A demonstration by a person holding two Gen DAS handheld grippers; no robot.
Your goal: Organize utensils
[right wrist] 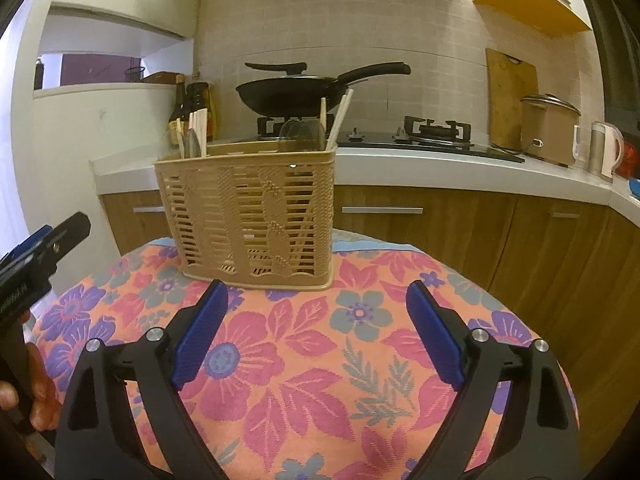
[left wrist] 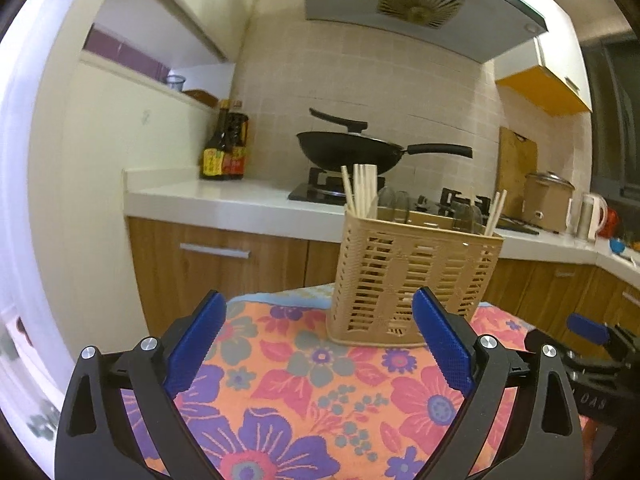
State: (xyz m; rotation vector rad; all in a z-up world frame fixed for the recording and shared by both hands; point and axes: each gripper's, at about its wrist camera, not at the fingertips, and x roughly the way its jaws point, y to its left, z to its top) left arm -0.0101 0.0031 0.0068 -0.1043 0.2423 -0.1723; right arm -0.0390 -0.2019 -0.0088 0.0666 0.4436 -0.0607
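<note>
Kitchen bench under floral cloth (right wrist: 304,360), utensil basket (right wrist: 256,216) upright at 12 o'clock.
Right gripper (right wrist: 316,320) nearer, left gripper (left wrist: 320,328) offset toward 7 o'clock; both spread wide, empty.

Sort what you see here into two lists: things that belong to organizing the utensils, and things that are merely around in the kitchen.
Belongs to the job:
- utensil basket
- chopsticks standing in it
- clear spoons in it
- left gripper, open
- right gripper, open

Just lying about:
- wok
- sauce bottles
- cutting board
- rice cooker
- kettle
- floral cloth
</note>
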